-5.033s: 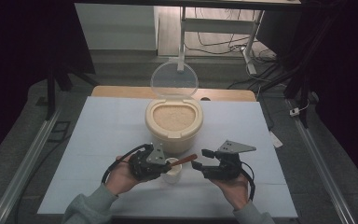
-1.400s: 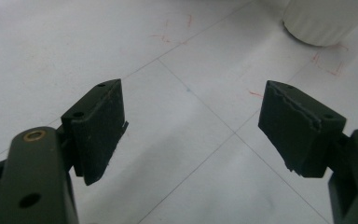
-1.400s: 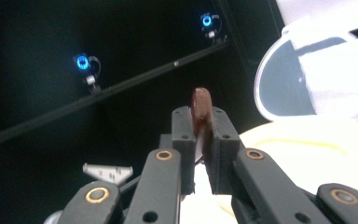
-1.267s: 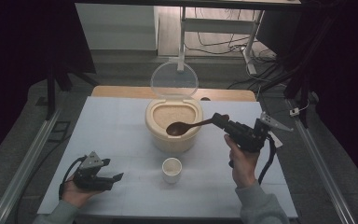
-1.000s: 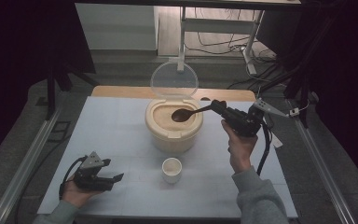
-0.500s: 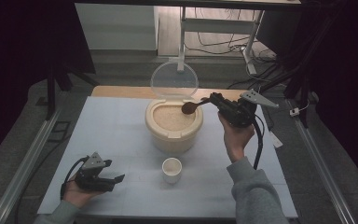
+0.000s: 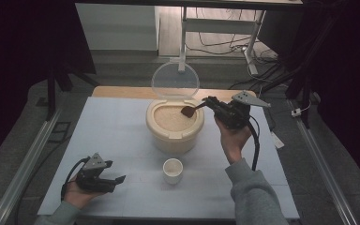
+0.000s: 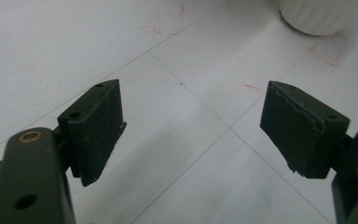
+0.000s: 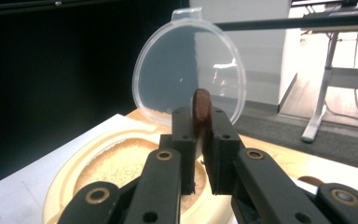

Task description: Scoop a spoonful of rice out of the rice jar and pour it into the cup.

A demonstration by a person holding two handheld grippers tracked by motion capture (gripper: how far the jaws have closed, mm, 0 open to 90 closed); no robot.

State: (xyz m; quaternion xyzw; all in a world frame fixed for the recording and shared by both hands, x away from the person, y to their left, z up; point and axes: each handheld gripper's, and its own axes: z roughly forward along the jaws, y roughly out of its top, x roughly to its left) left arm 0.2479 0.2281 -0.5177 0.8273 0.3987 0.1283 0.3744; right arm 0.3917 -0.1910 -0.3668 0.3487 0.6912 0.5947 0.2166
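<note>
Here, spoon [image 7: 191,110] leftward over rice container [image 7: 174,136].

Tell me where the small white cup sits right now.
In the high view, the cup stands on the white table near the person's edge, just in front of the rice container, between the two hands and untouched.

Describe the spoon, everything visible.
The spoon is small, dark brown and looks wooden, with a rounded bowl and a thin handle. The right hand-held gripper is shut on the handle, its jaws pressed against both sides. It is held roughly level, bowl out over the right part of the cream container, just above the pale grains. In the right gripper view it is seen edge-on above the jaws. Whether the bowl holds grains cannot be told.
</note>
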